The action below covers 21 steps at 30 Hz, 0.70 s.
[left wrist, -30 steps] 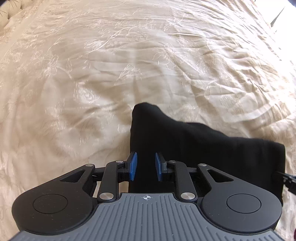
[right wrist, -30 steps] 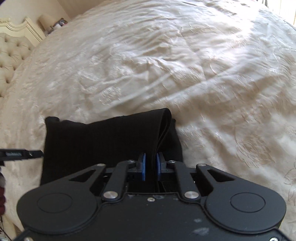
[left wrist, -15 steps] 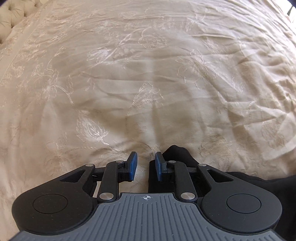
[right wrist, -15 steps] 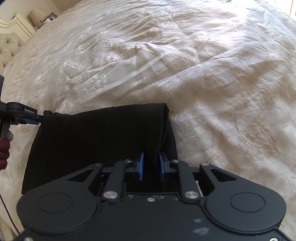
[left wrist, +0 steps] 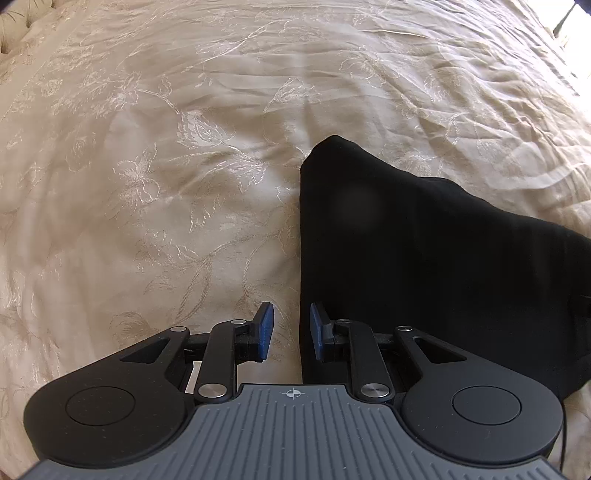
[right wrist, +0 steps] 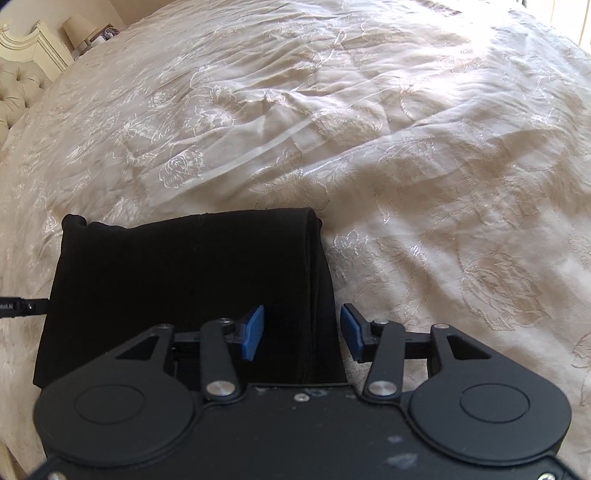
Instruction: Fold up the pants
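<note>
The black pants lie folded into a flat rectangle on the cream bedspread. My left gripper is open with a narrow gap and holds nothing; it sits over the pants' left edge. In the right wrist view the folded pants lie in front, and my right gripper is open wide over their right edge, holding nothing. The tip of my left gripper shows at the left edge of that view, beside the pants.
The embroidered cream bedspread spreads wrinkled all around the pants. A tufted headboard and a bedside lamp stand at the far left. Bright window light falls at the far right.
My right gripper has opened and let go of the pants' right edge. My left gripper has drawn back, so more of the pants shows than half a second ago.
</note>
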{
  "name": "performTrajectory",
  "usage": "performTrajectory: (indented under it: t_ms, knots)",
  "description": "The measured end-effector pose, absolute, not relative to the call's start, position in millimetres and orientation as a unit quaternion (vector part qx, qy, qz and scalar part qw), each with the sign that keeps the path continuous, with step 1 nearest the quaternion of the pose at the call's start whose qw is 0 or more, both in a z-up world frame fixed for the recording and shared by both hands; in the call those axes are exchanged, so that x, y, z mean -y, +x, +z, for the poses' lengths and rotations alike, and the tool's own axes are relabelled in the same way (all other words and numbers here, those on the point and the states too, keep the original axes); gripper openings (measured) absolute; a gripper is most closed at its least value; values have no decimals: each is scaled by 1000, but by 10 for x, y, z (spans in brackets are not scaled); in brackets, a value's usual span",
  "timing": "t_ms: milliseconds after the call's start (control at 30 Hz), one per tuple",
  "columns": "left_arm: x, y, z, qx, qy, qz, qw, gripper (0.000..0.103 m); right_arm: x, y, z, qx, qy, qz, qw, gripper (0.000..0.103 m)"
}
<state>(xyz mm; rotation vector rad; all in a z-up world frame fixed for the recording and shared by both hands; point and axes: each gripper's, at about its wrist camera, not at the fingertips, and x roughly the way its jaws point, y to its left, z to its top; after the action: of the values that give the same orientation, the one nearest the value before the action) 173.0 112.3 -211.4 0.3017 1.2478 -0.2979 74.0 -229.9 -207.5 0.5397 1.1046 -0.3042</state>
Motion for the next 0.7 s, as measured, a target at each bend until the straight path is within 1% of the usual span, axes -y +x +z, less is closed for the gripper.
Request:
performTrajectory:
  t_ms: [100,200,467,667,700]
  knots:
    - [-1099,1747,-2156,-579,142,-139,790,21,2353,811,-2217,-519,290,-126,794,65]
    - [-1084,1782,-2184,-577,139,-134,794,21,2416,887,-2300,-518,318,-116,785,73]
    - [-1005,1808,-2316,-581,150,-129,789,21,2410,1105,-2318,-551,330,-127,756,80]
    - [-1194,1676,-2036,-563,61,-157,809,21,2358,1115,-2336,-545,331,-128,760,83]
    - [-1200,1646,-2022,-564,59,-166,807,25,2359,1100,-2342,-543,330,-123,762,83]
